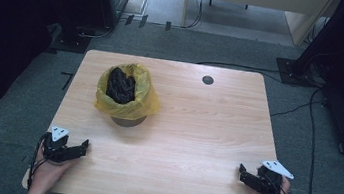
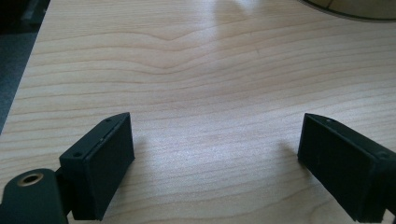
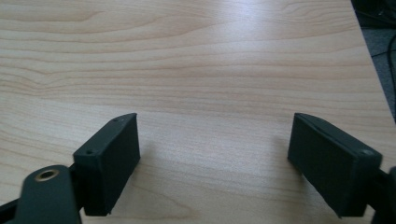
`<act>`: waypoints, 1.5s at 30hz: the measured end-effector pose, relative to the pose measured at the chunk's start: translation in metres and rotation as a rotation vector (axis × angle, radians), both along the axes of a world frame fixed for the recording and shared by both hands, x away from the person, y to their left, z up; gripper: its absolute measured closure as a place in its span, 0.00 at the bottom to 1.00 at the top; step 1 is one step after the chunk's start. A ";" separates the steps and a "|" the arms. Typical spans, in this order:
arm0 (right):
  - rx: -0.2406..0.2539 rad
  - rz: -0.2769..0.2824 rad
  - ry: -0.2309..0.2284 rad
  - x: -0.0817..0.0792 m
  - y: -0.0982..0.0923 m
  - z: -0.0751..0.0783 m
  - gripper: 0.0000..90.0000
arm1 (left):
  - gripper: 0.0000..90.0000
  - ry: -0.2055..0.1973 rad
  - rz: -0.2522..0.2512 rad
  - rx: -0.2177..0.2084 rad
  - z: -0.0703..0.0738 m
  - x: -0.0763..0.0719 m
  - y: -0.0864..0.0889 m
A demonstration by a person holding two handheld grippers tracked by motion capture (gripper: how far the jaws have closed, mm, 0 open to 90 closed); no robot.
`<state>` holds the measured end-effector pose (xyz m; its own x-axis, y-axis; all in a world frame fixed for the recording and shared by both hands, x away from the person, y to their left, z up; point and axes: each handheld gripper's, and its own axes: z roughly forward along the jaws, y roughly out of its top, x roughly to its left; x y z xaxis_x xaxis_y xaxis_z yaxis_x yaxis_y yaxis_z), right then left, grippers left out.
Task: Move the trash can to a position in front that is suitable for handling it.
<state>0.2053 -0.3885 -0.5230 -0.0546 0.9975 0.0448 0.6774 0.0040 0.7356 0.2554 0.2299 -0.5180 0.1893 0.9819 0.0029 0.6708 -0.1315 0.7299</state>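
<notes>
Bin (image 1: 127,119) as landmark: in the high view it stands on the wooden table (image 1: 189,144) toward the far left, lined with a yellow bag (image 1: 141,104) whose rim folds out over the edge, with crumpled black material (image 1: 121,85) inside. The left gripper (image 1: 84,144) rests near the table's front edge, on the near side of the bin; the right gripper (image 1: 241,170) sits well apart from the bin, at the front right. The bag looks thin, light and slippery, likely to tear if yanked; the loose folded rim seems the best place to pinch.

In the left gripper view, the jaws stand wide apart over bare wood, nothing between them; a curved edge at the top right is probably the bin's base (image 2: 355,10), cut off.

In the right gripper view, the jaws likewise gape empty above the table. What the black stuff is stays unclear.
</notes>
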 end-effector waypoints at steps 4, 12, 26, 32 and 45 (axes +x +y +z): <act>-0.051 0.008 -0.050 -0.006 0.006 0.004 0.31 | 0.12 -0.004 -0.004 -0.002 0.000 0.003 -0.002; 0.000 0.029 -0.117 -0.009 0.018 0.025 0.45 | 0.30 -0.006 0.021 -0.065 0.005 0.014 -0.002; 0.064 0.161 -0.094 0.014 0.060 0.043 0.38 | 0.85 -0.149 0.121 -0.210 0.045 0.056 0.004; 0.058 0.233 -0.122 0.027 0.092 0.056 0.41 | 0.97 -0.154 0.116 -0.207 0.053 0.083 -0.007; 0.049 0.260 -0.322 0.061 0.151 0.059 0.52 | 1.00 -0.162 0.042 -0.245 0.071 0.115 -0.040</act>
<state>0.2664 -0.2376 -0.4639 -0.3233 0.9458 0.0317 0.3941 0.1041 0.9132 0.3709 0.1896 -0.4467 0.1648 0.9641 -0.2084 0.5439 0.0874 0.8346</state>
